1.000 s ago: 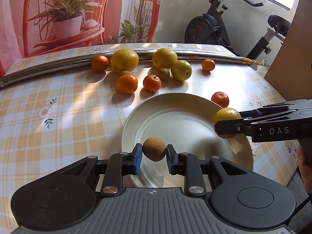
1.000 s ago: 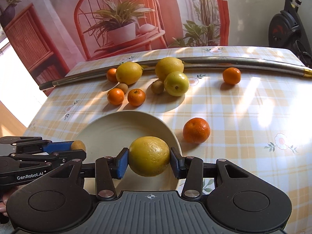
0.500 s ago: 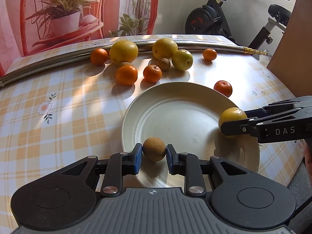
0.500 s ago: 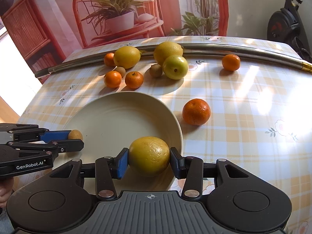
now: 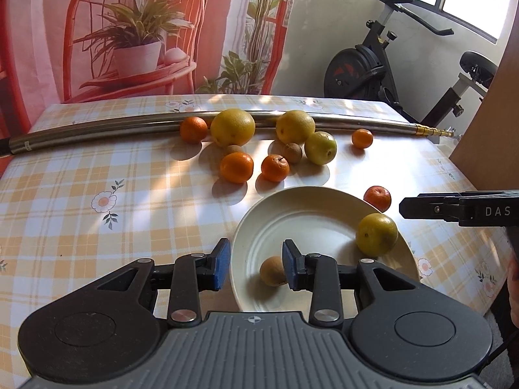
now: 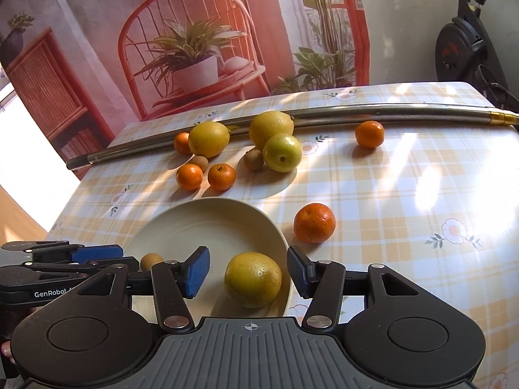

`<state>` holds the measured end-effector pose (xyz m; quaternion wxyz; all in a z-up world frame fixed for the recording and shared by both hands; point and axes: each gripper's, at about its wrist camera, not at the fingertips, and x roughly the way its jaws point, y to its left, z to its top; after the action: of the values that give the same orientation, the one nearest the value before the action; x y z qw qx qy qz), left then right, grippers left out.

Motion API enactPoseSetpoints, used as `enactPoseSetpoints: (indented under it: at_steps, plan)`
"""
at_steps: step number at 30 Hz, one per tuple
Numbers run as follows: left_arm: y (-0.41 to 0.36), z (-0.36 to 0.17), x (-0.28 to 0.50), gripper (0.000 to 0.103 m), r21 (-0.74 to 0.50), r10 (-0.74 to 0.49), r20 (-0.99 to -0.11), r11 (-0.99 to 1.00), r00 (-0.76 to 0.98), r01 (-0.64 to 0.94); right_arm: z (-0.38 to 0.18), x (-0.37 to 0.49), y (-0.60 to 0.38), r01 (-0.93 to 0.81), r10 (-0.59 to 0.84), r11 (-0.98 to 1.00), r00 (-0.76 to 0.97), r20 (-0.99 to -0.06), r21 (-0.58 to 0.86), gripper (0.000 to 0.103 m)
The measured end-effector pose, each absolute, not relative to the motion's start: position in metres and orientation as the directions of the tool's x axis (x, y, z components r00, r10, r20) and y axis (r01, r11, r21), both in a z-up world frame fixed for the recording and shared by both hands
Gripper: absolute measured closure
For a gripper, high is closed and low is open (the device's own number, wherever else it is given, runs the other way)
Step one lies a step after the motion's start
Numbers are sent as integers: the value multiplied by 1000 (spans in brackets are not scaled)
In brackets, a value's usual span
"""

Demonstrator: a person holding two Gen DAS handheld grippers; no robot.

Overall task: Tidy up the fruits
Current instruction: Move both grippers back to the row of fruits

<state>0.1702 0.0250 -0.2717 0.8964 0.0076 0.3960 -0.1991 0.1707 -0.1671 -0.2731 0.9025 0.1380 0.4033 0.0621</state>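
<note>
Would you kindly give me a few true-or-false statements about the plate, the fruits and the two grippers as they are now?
1. Two fruits lie on the plate. True: a small brown fruit and a yellow citrus.
2. The right gripper clamps the yellow citrus. False: its jaws have just been opening and stand clear.
3. A metal pipe lies along the table's far side. True.
4. The left gripper holds an orange. False: it holds nothing.
</note>
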Motion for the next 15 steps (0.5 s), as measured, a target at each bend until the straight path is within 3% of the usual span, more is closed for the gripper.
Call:
enactPoseSetpoints:
  at_steps: [15]
  plan:
    - [41, -245, 205, 66, -155, -300, -681, 951, 668, 269, -258, 188, -210, 63, 138, 961, 732, -668, 268, 54]
